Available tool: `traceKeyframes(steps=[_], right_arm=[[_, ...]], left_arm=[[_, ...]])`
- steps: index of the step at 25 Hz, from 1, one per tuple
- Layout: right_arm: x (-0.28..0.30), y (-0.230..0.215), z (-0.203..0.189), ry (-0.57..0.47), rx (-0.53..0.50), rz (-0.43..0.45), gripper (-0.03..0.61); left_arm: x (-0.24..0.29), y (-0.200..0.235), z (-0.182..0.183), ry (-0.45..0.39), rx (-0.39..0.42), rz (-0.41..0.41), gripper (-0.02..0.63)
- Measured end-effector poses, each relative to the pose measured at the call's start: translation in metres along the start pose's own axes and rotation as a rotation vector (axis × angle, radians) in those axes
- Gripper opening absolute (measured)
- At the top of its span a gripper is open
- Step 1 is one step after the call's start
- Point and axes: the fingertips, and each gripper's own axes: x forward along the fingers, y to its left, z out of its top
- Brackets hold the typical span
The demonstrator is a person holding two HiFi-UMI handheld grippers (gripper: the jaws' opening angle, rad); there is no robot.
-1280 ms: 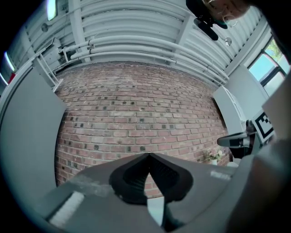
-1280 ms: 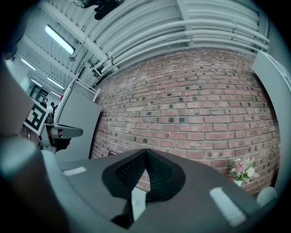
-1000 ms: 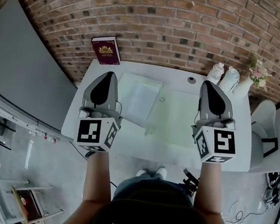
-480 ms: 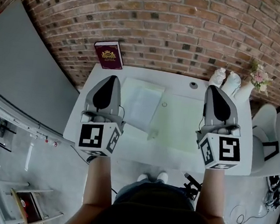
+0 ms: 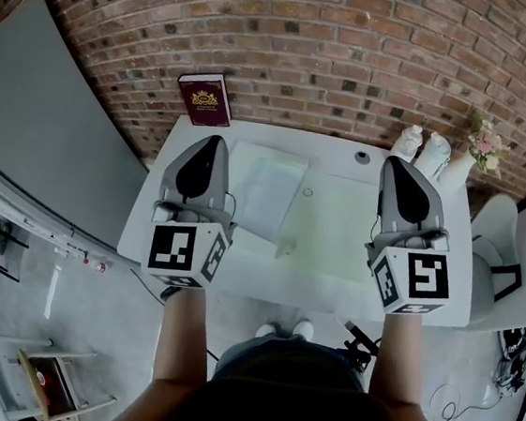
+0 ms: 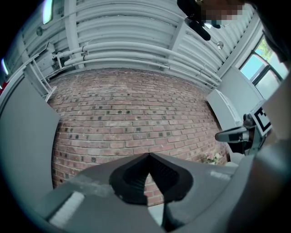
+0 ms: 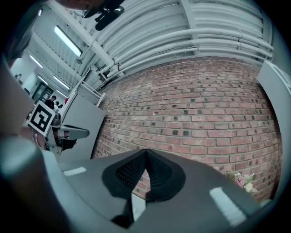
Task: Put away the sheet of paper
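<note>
A: We face a brick wall, and a white table stands against it. Where's our sheet of paper?

B: It lies flat on the table's left half, just beside our left gripper. A maroon book sits by the wall beyond it.

A: And our jaws?

B: Both pairs are pressed together with nothing between them. Our right gripper hangs over the table's right side, well apart from the sheet.
</note>
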Motion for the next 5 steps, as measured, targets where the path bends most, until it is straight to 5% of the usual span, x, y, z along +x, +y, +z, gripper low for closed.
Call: traceKeyframes(steps=[5], right_arm=[[-0.0016,-0.0015,0.0001,-0.008,0.013,-0.007,0.000]], left_arm=[[0.0012,-0.0025,0.0035,-0.006,0.016,-0.009,-0.006]])
